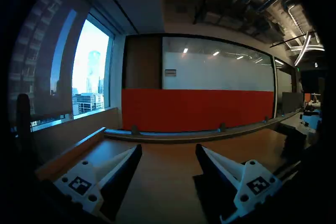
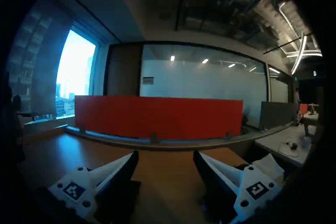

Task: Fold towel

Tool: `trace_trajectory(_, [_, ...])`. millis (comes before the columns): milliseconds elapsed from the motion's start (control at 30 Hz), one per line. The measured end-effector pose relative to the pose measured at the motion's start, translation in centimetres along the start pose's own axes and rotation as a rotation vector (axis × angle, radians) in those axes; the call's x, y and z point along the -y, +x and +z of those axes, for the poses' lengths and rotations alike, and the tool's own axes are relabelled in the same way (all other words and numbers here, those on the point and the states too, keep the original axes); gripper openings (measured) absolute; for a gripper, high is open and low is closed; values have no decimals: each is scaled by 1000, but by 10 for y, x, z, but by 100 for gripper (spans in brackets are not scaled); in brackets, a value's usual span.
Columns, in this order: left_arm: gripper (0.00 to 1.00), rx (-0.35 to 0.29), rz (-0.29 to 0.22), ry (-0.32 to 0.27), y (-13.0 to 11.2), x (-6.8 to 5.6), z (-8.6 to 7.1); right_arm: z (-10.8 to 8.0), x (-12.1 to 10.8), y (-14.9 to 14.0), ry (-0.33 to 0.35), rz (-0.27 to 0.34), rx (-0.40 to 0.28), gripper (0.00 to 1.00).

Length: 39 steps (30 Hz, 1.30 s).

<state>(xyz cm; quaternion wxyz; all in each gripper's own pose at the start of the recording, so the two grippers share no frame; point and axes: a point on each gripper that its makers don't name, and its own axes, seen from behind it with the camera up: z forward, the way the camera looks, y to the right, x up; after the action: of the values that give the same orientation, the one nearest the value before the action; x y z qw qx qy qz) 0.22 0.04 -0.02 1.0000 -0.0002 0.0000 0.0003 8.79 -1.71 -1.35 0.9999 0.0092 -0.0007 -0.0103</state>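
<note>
Left gripper (image 1: pixel 168 146) and right gripper (image 2: pixel 165 152) share white jaws with black-and-white tags (image 1: pixel 80 185).

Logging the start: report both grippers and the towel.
Left gripper open, empty. Right gripper open, empty. Towel not yet gripped. Wooden table ahead, red divider beyond.

No word, number or brand can be read. The nearest thing to a sign is a small plaque (image 1: pixel 170 72) on the glass wall (image 1: pixel 218 70) just above the red panel (image 1: pixel 197 109), toward the panel's left end. Its lettering is too small to make out in the left gripper view, and no clearer in the right gripper view. Below the red panel, nearer the camera, each of the left gripper (image 1: pixel 168 148) jaws bears a black-and-white square marker (image 1: pixel 80 185), a coded pattern and not letters. The right gripper (image 2: pixel 166 153) carries the like on both its jaws.
</note>
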Motion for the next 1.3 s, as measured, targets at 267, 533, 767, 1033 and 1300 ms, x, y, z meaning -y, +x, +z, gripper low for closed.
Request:
trace_trajectory(267, [94,10,3,-13,27,-11,-3,-7,1,31,8,-29,7,100])
trace_trajectory(533, [94,45,17,-30,29,-19,-2,-9,2,35,29,-41,33,100])
trace_trajectory(767, [94,83,37,-83,29,-29,1,-8,19,35,113,-81,78,100])
trace_trajectory(1033, [94,152,64,-191,16,-46,0,-13,51,22,274,-157,153,100])
trace_trajectory(1300, [94,212,92,-278,-4,-62,-2,-17,70,3,375,-194,218,100])
